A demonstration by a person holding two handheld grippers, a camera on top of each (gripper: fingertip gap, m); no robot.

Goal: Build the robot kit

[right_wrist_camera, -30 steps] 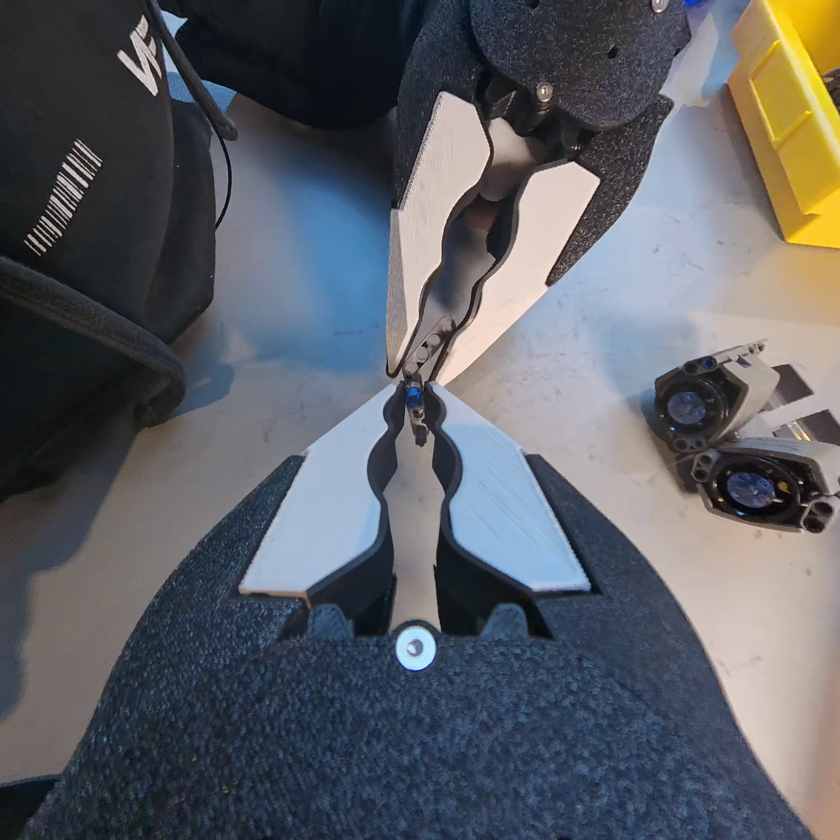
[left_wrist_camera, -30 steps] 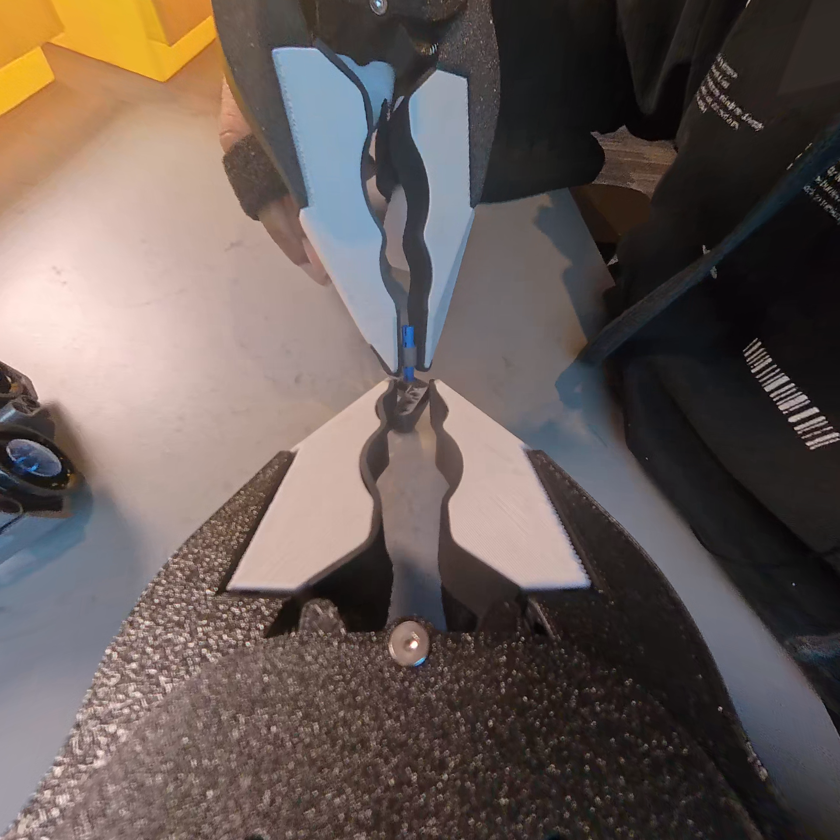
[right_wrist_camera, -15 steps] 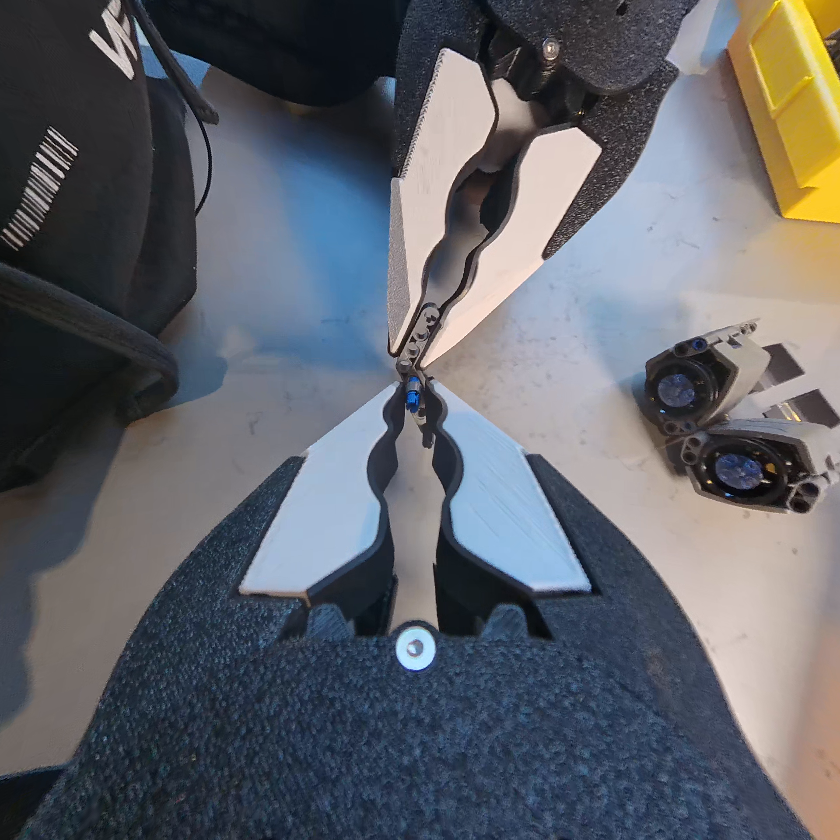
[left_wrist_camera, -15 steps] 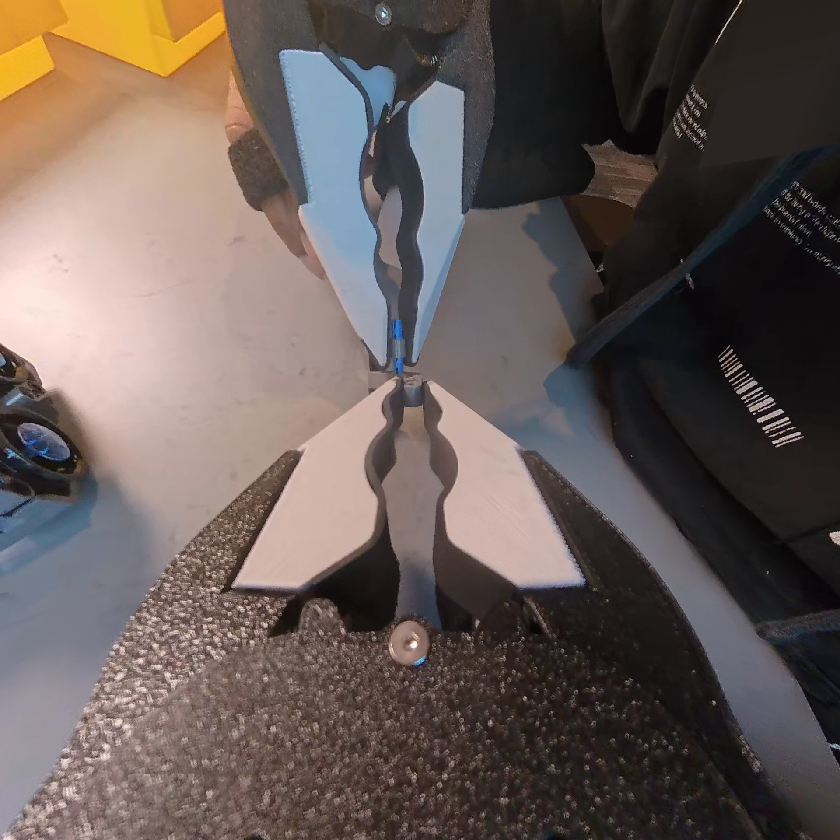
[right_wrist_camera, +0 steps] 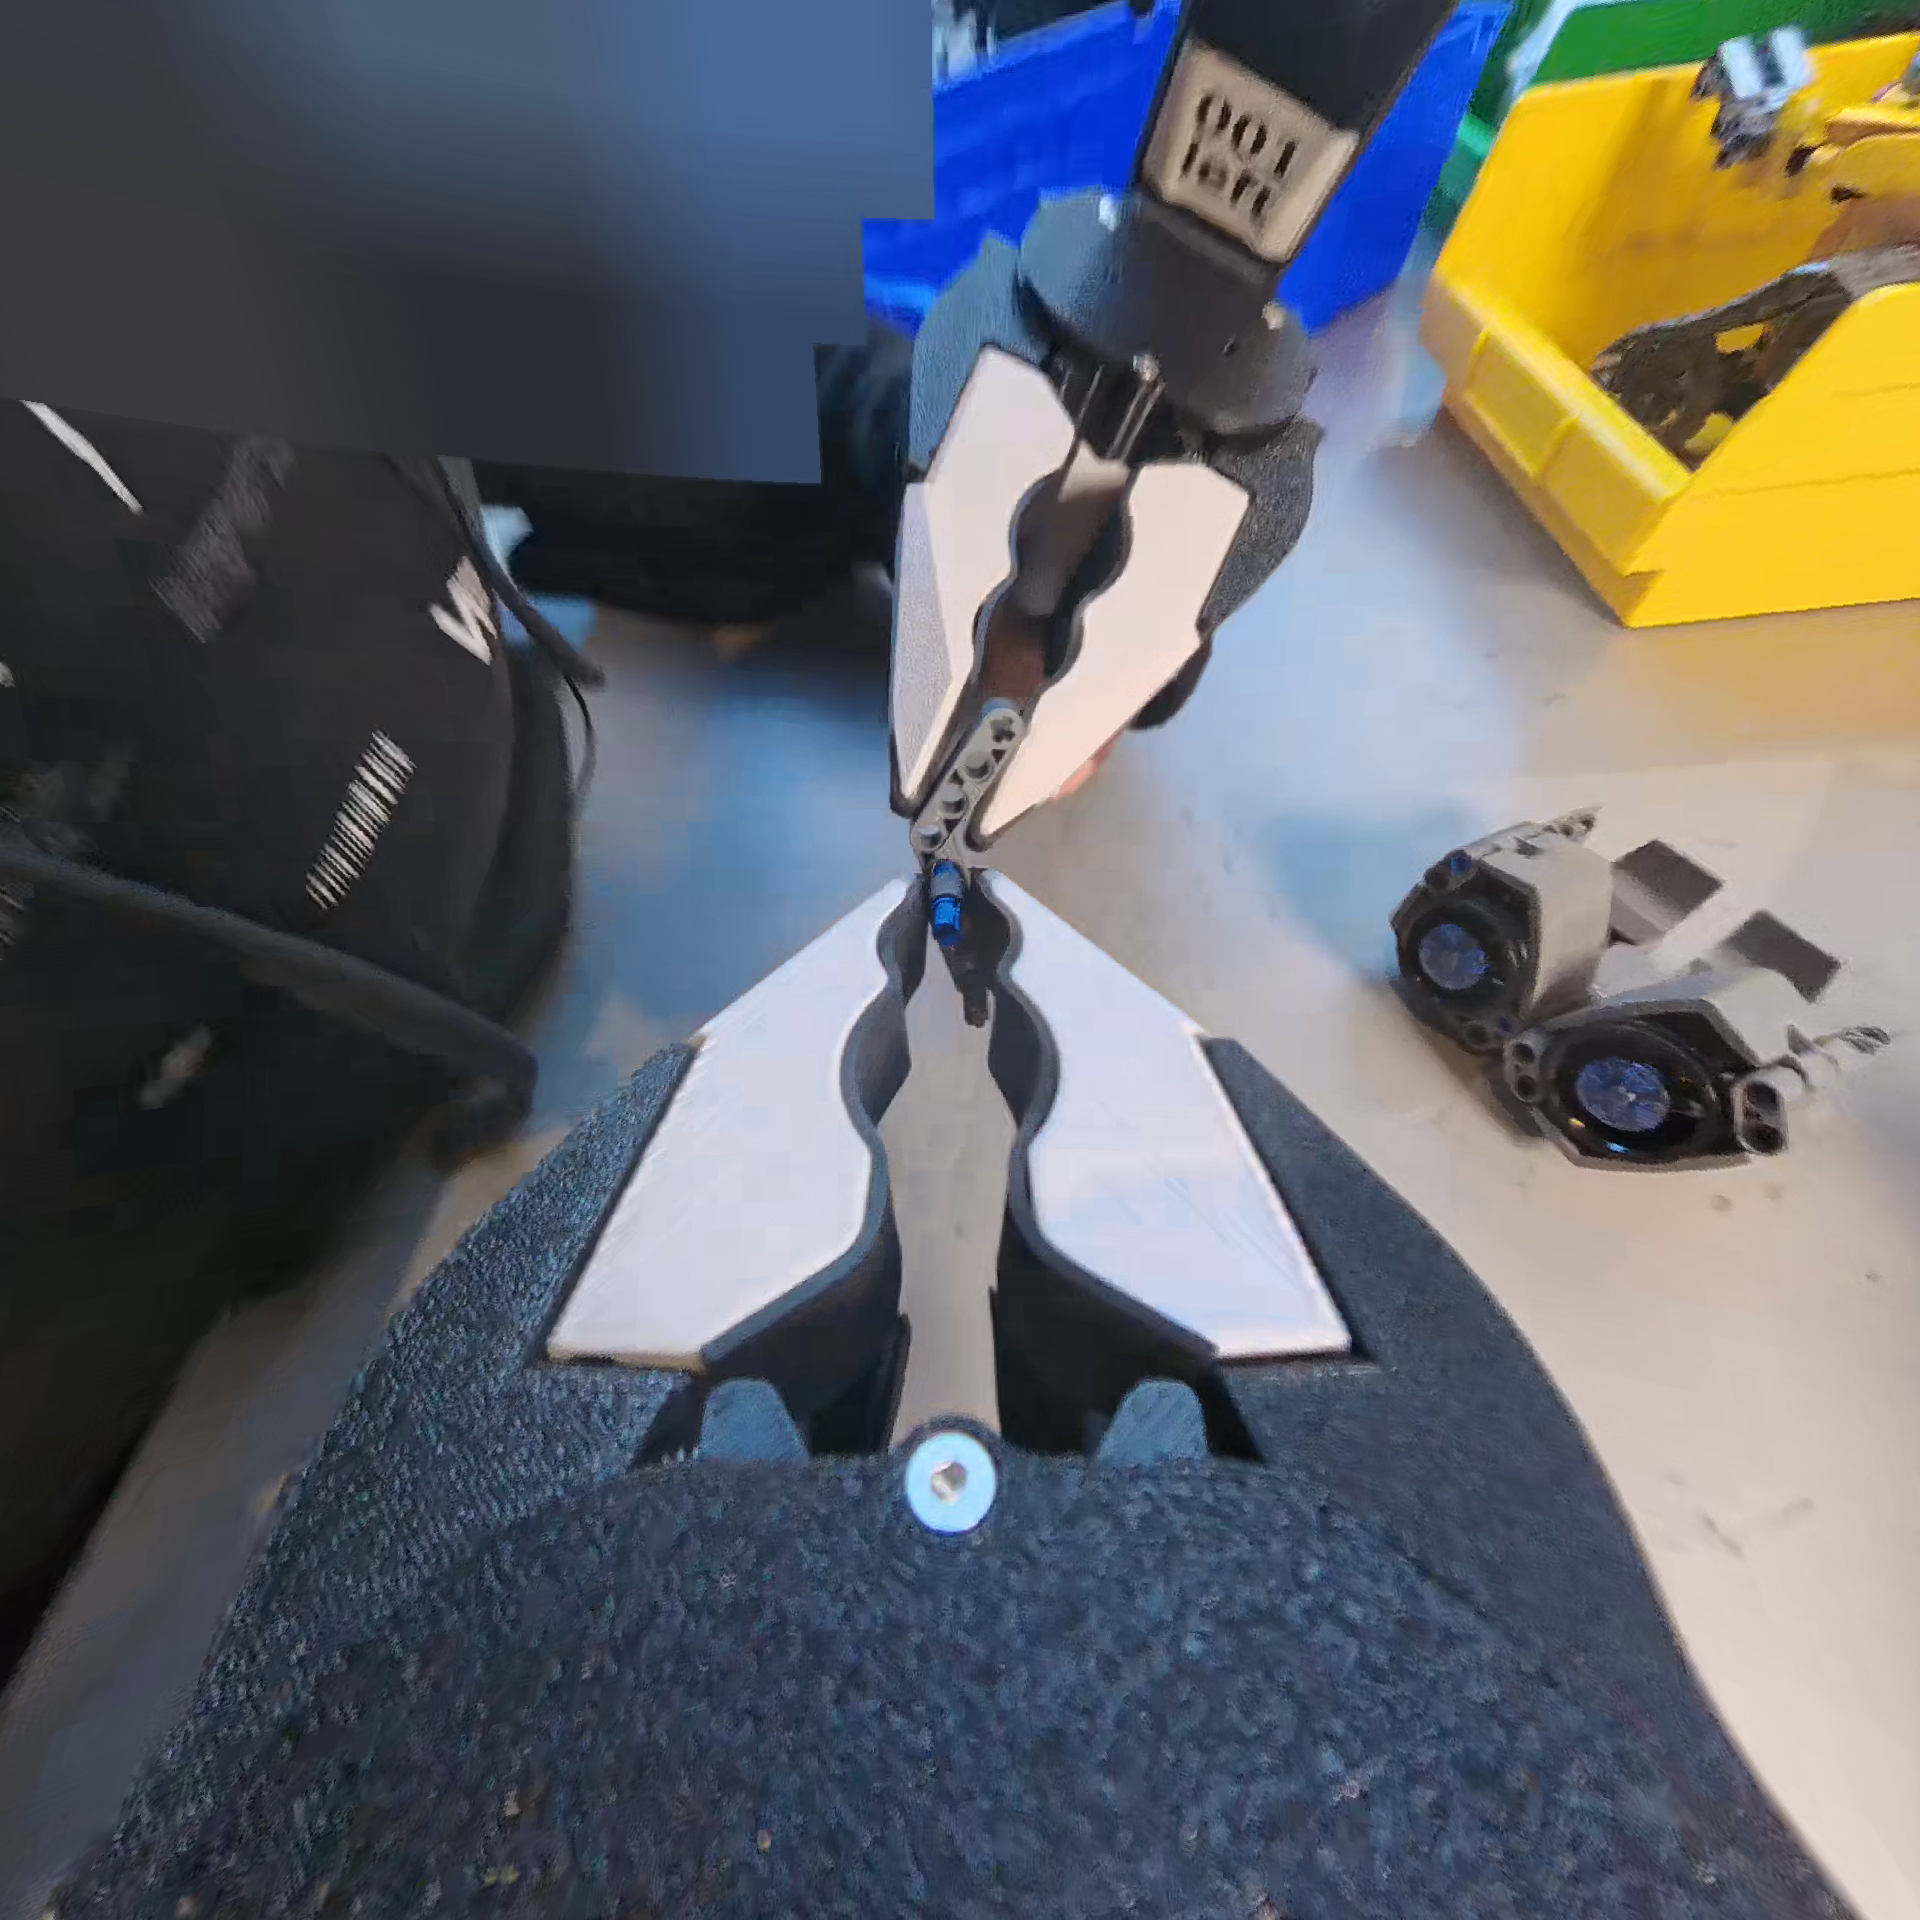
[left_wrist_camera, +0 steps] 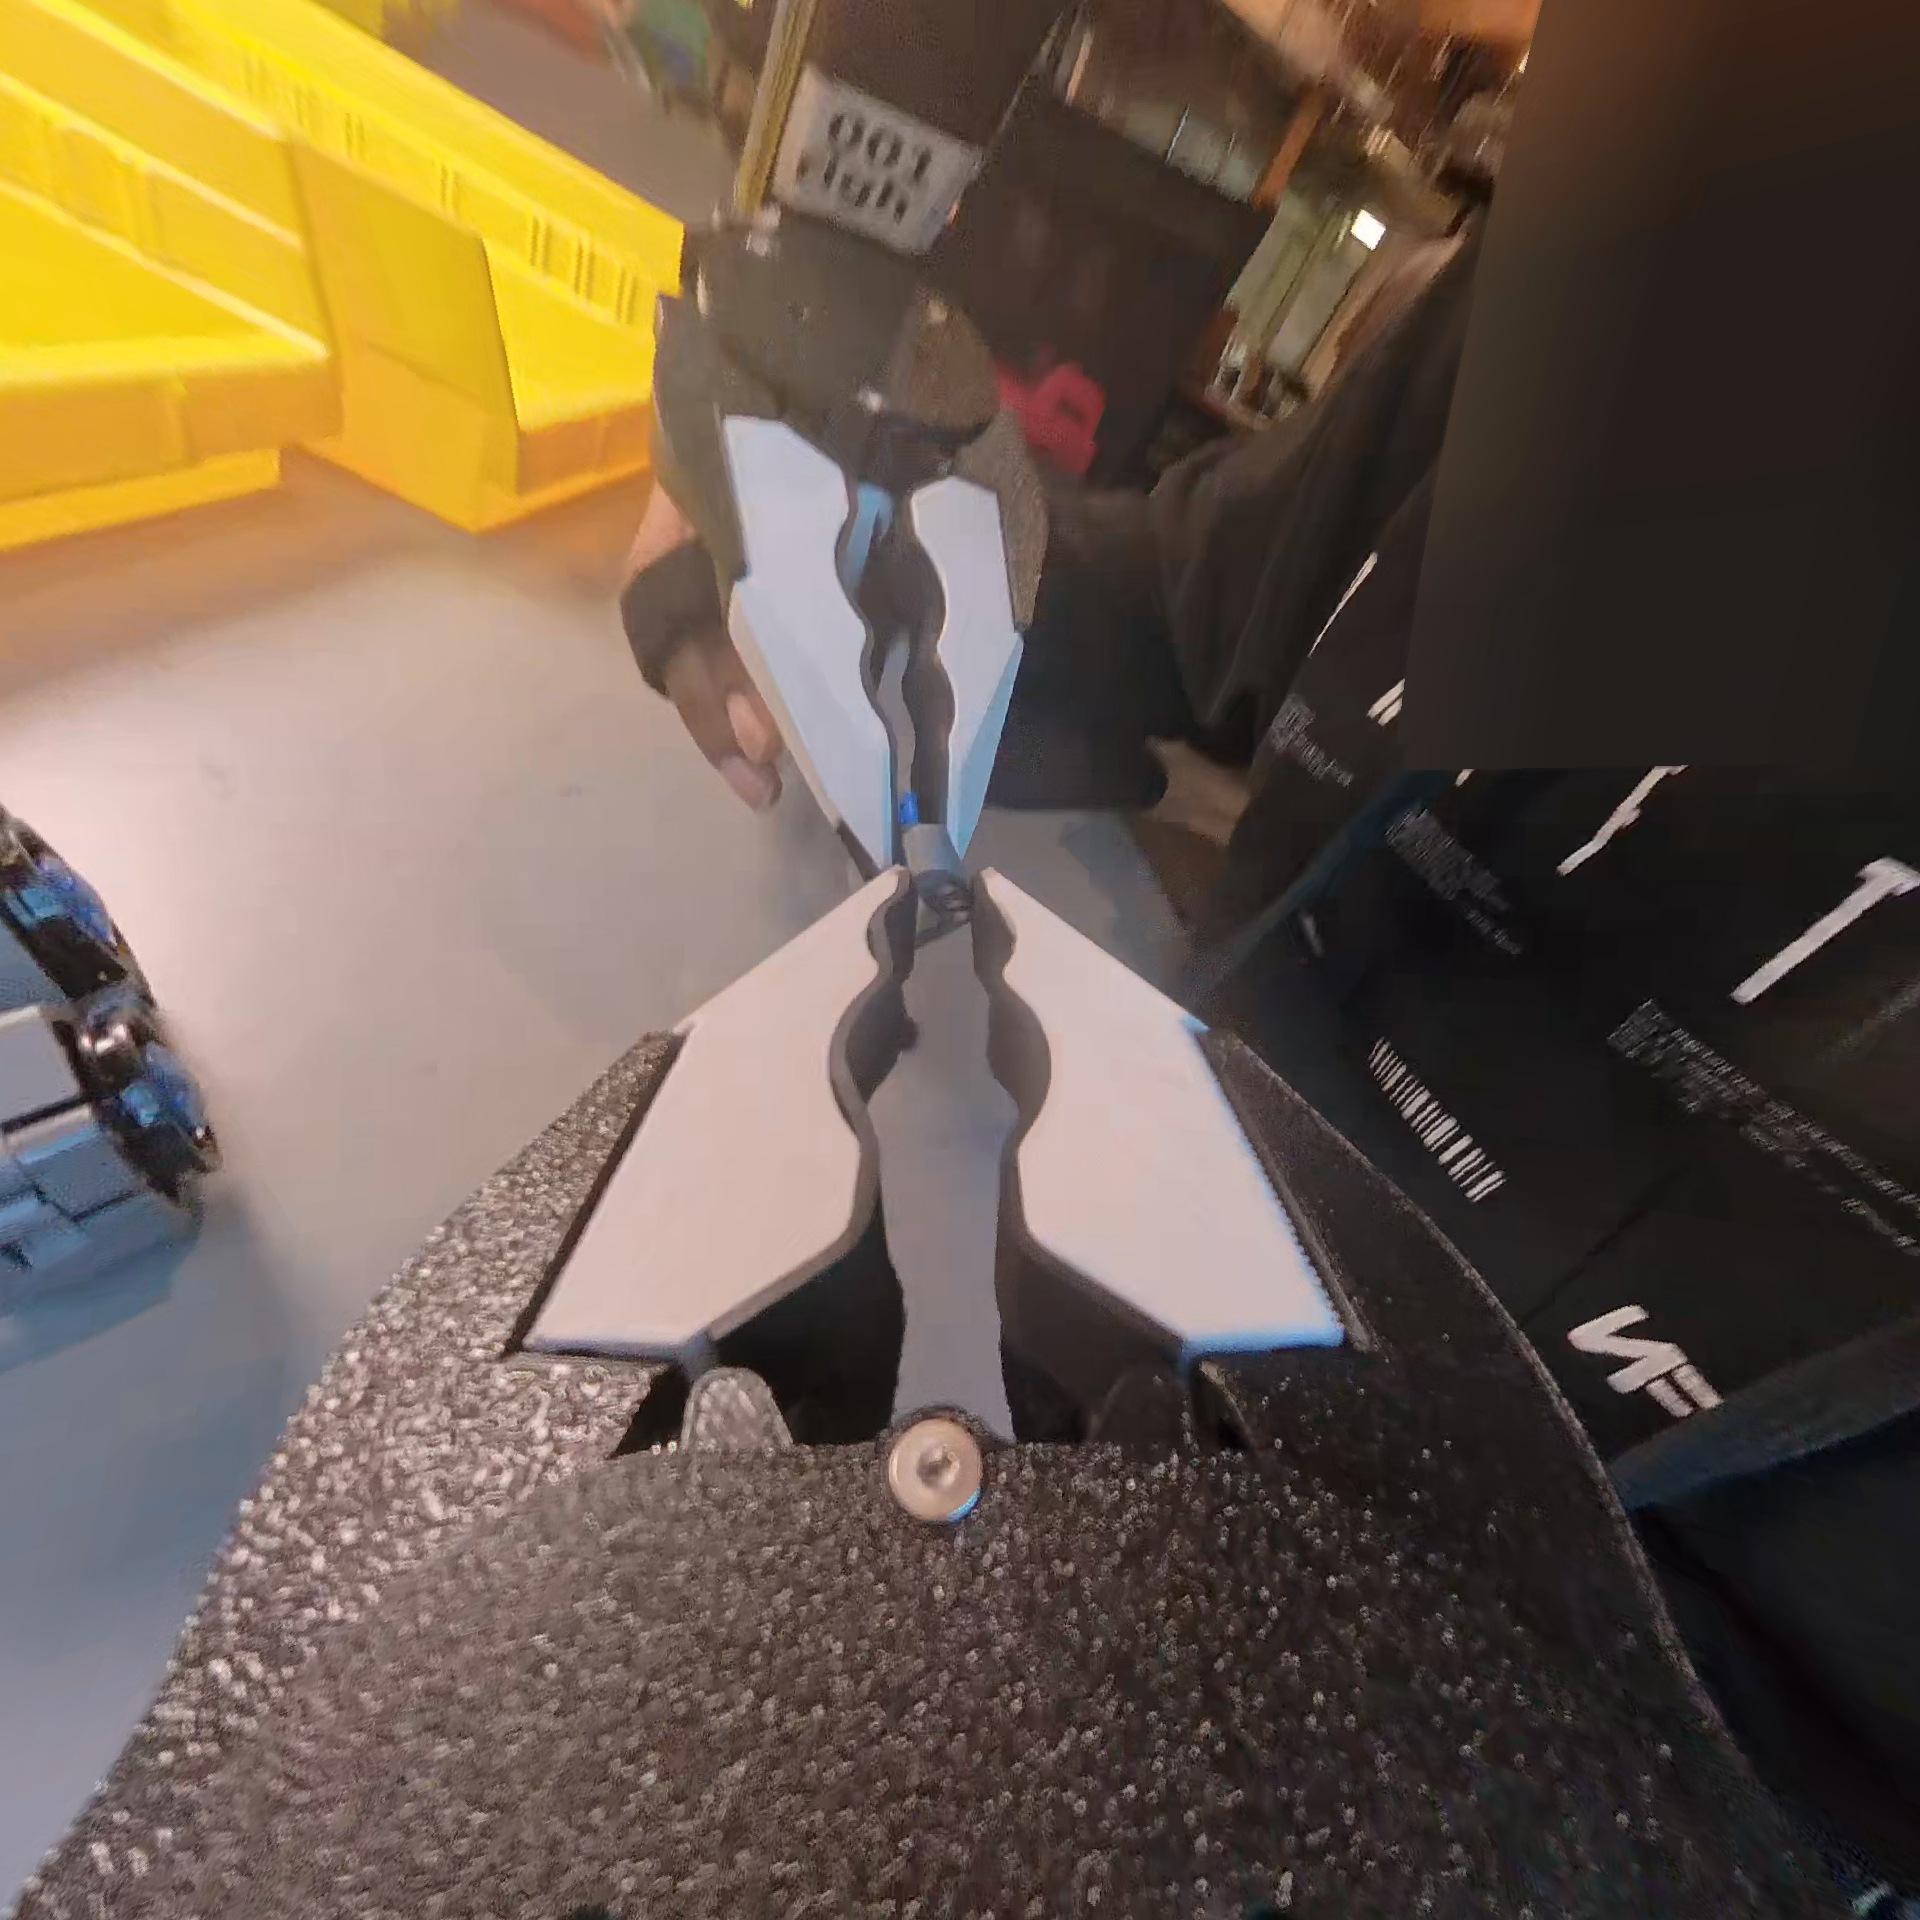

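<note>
My left gripper is shut on a grey beam with holes, seen end-on at its tips. My right gripper is shut on a small blue and grey pin. The two grippers point at each other, tip to tip, above the grey table. In the right wrist view the left gripper holds the beam slanting down, and its lowest hole meets the pin's end. In the left wrist view the right gripper shows the blue pin between its fingers.
Two grey and black assemblies with blue lenses lie on the table; they show at the left in the left wrist view. Yellow bins and a blue bin stand behind. A person in black clothing is close by, with a hand behind the right gripper. My two grippers' fingertips are within a few centimetres of each other.
Both grippers have tilted up, so the bins and the room behind now show. The pin and the beam stay tip to tip and both grips hold.
</note>
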